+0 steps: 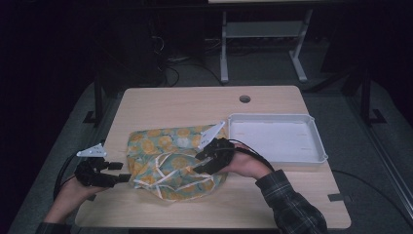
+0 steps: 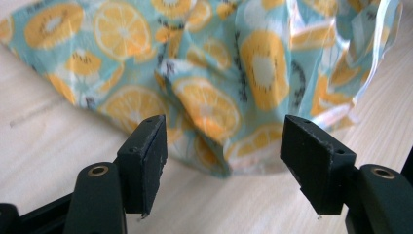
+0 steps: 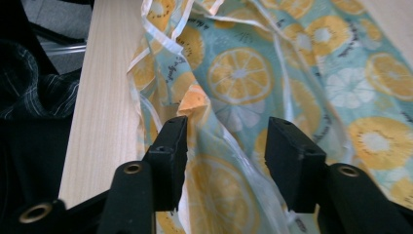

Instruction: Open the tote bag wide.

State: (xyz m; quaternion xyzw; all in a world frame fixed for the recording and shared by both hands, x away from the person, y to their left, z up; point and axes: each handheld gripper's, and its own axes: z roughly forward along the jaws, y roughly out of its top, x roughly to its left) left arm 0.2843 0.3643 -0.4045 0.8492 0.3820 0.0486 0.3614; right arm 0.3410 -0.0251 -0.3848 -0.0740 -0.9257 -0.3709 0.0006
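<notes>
Two tools wide, L (image 1: 127, 177) beside, R (image 1: 198, 158) over crumpled cloth (image 1: 168, 161), long axis left-right.

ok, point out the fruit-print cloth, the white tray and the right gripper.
fruit-print cloth (image 1: 168, 163), high view, middle of the crumpled fabric
white tray (image 1: 319, 141), high view, right rim
right gripper (image 3: 226, 141), right gripper view, midway between its open jaws

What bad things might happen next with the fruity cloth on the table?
The fruit-print cloth lies crumpled near the front edge of the table, so a tug might drag it off. The right hand-held gripper stands open over bunched folds and might pinch several layers instead of one edge. The left hand-held gripper is open just short of the cloth's edge and may close on nothing.
</notes>
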